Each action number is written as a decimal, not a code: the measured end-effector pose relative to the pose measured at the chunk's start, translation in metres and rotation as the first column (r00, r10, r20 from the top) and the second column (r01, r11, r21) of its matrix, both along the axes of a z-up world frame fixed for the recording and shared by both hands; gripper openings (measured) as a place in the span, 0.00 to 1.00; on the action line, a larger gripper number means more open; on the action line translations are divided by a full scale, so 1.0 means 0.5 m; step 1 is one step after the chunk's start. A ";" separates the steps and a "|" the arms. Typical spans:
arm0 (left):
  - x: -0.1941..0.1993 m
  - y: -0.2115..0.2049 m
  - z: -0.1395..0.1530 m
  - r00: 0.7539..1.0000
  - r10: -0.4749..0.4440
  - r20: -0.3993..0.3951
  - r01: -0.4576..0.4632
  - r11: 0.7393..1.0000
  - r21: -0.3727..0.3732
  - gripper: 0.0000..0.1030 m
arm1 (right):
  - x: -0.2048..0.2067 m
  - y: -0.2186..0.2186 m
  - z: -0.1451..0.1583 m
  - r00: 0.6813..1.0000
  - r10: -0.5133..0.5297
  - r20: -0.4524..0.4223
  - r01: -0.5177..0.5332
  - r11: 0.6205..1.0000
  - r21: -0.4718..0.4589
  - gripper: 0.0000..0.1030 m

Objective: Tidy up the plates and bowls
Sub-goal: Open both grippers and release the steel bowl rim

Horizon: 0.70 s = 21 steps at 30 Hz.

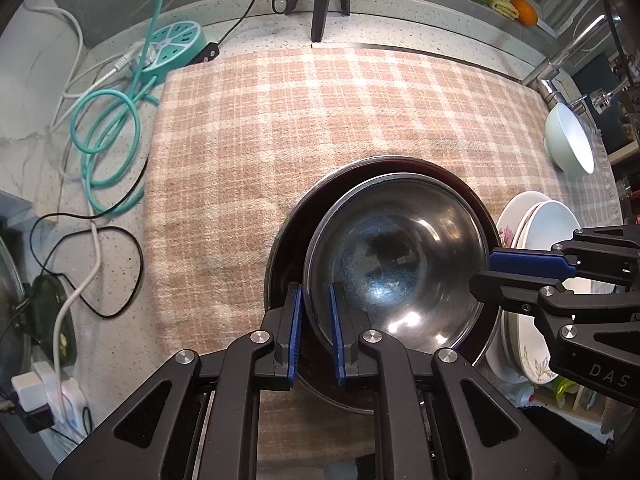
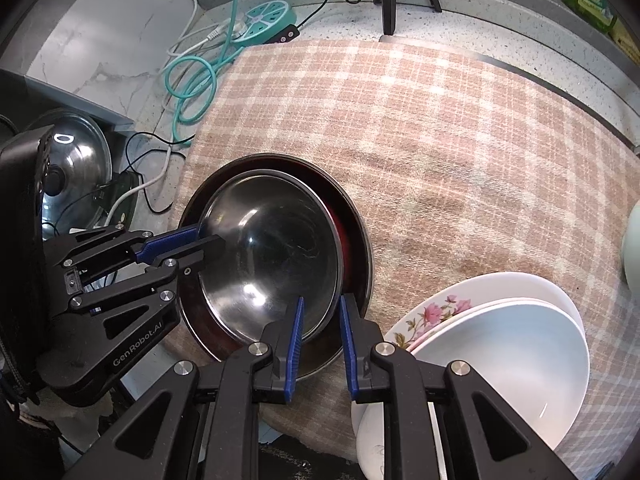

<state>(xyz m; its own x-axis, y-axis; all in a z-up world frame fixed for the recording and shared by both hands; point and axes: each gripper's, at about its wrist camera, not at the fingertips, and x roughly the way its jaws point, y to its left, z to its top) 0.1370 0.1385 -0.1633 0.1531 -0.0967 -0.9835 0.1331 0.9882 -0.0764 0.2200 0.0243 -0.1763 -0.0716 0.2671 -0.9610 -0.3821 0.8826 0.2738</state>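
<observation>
Two grippers are straddling the rim of one steel bowl. The left gripper is pointing down at the bowl's near-left edge, one blue pad outside the rim and one inside. Its jaws are standing only slightly apart, and a sliver of the bowl's wall is showing between the rim and the inner pad, so the pads are not pinching. The right gripper is sitting over the opposite edge in the same way, narrowly spread, with the rim running through the gap and not clamped.

The bowl is resting inside a big bowl, a wider, darker one, and is lying off-centre toward its right side. Both are sitting on a plaid cloth that is covering the counter.

Just beside the big bowl, at the cloth's right edge, several white plates are lying stacked; a flowered plate is peeking out from under the top ones. A pale green bowl is standing farther back on the cloth, well apart from the stack.

Off the cloth to the left, a teal cable is coiling away from a round teal socket, and a metal lid is lying beyond the counter's edge.
</observation>
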 end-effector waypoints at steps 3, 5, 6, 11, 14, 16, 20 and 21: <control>-0.002 0.005 0.006 1.000 0.014 0.000 -0.014 1.000 -0.012 0.12 | 0.001 -0.004 0.005 1.000 0.000 0.004 0.000 1.000 0.001 0.17; -0.005 0.006 0.011 1.000 0.020 0.004 -0.020 1.000 -0.017 0.12 | 0.001 -0.008 0.008 1.000 -0.002 0.008 0.002 1.000 0.004 0.17; -0.007 0.007 0.015 1.000 0.024 0.007 -0.024 1.000 -0.019 0.12 | 0.001 -0.009 0.009 1.000 -0.003 0.009 0.003 1.000 0.005 0.17; -0.015 0.012 0.042 0.998 0.046 0.036 -0.045 0.998 -0.036 0.12 | -0.003 -0.020 0.022 0.999 0.006 0.034 -0.006 1.000 0.009 0.24; -0.016 0.016 0.065 0.996 0.065 0.063 -0.062 0.997 -0.045 0.12 | 0.003 -0.031 0.029 0.999 -0.020 0.032 0.019 0.999 0.037 0.24; -0.021 0.019 0.082 0.993 0.077 0.088 -0.073 0.996 -0.049 0.12 | 0.003 -0.036 0.040 0.999 -0.025 0.043 0.022 0.998 0.065 0.24; -0.032 0.030 0.123 0.984 0.118 0.135 -0.108 0.991 -0.077 0.12 | 0.002 -0.040 0.072 0.993 -0.015 0.117 0.003 0.995 0.100 0.24; -0.035 0.032 0.134 0.980 0.130 0.150 -0.118 0.989 -0.084 0.12 | 0.003 -0.043 0.082 0.991 -0.021 0.134 0.005 0.993 0.115 0.24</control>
